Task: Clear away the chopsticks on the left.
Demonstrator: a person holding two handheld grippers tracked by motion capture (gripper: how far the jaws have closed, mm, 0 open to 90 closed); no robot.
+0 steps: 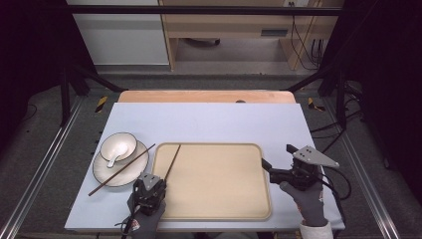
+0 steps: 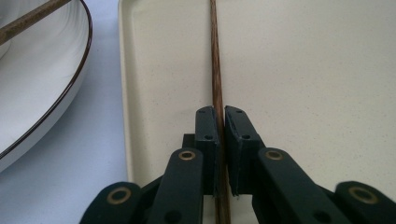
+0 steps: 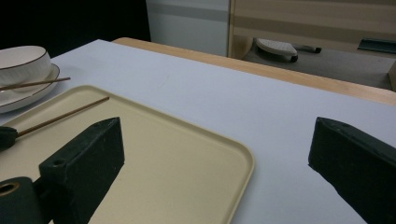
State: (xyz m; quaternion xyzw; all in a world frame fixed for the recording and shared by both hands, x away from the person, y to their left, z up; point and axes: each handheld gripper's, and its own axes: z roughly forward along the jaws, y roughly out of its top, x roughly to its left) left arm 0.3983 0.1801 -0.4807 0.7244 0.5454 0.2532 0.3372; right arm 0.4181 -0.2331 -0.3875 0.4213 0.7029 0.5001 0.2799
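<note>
Left gripper [image 2: 221,122], jaws clamped on a wooden chopstick [image 2: 215,60] lying over the beige tray [image 2: 303,70]; right gripper [image 1: 279,158], jaws spread wide and holding nothing, beside the tray's right edge.

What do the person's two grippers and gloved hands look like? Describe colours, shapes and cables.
Both hands wear grey gloves; the right hand shows a white cuff. The left gripper and right gripper are black, with blocky fingers. The right carries a grey three-cornered plate; black cables trail away.
</note>
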